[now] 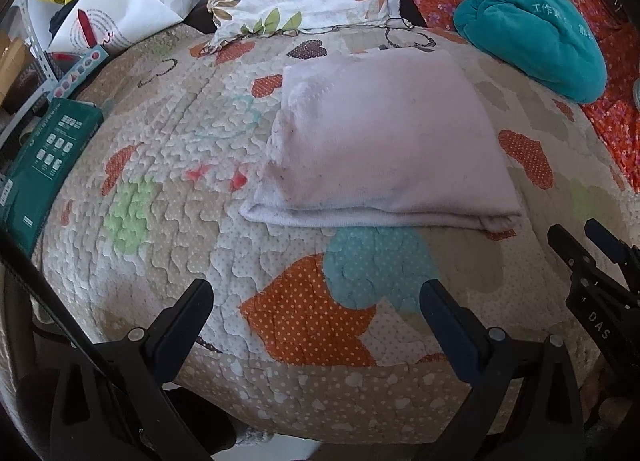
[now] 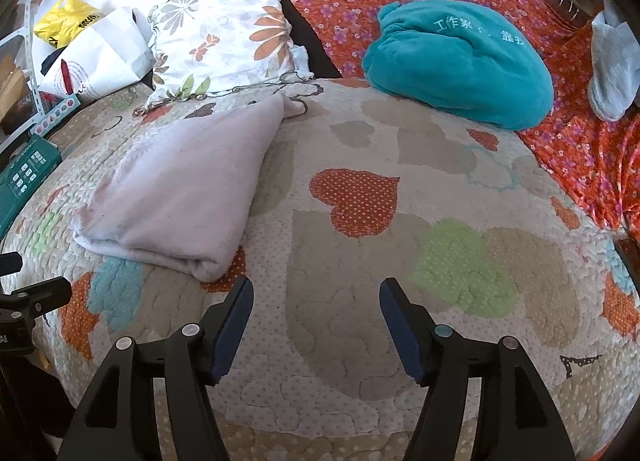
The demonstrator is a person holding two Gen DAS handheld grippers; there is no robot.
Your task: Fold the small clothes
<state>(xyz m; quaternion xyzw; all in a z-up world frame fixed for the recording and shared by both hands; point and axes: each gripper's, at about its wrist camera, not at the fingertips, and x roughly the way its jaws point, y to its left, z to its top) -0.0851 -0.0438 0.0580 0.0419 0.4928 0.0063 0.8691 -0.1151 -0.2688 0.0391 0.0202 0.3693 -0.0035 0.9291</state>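
Pale pink folded cloth [image 1: 384, 141] flat on quilt [image 1: 180, 165], thick fold nearest, both hand-held grippers [image 1: 316, 301] [image 2: 316, 301] wide, empty

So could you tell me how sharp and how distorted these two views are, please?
Left wrist view: strong fisheye bulge, dark corners, the folded cloth sharp. Right wrist view: same bulge, the cloth sharp, pillow brightly lit, no glare.
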